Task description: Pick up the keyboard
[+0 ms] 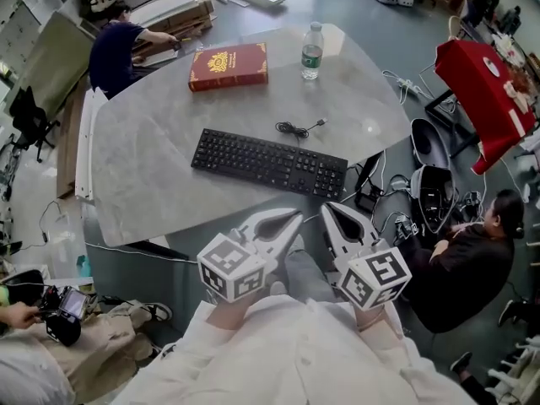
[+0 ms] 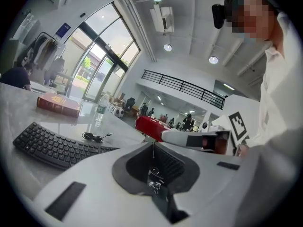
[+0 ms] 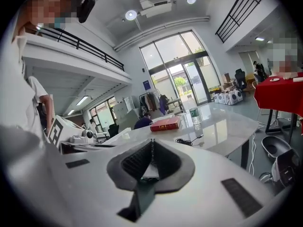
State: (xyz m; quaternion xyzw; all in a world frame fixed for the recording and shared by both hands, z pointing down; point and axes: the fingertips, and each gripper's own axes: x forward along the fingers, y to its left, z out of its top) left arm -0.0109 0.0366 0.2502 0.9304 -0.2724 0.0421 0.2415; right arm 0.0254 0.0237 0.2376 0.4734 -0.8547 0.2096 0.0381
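A black keyboard (image 1: 269, 162) lies across the middle of the grey marble table (image 1: 152, 150), its coiled cable (image 1: 295, 128) just behind it. The left gripper view shows the keyboard (image 2: 52, 145) low at the left. My left gripper (image 1: 295, 218) and right gripper (image 1: 327, 208) hover side by side just off the table's near edge, short of the keyboard. Both point toward it, jaws shut, nothing between them. In the left gripper view the right gripper's body (image 2: 199, 138) shows ahead. The jaws meet in a closed seam in both gripper views (image 2: 153, 145) (image 3: 152, 143).
A red book (image 1: 229, 66) and a water bottle (image 1: 312, 51) stand at the table's far side. A red-covered table (image 1: 485, 99) and cables are on the floor to the right. People sit at the right (image 1: 472, 260) and far left (image 1: 114, 49).
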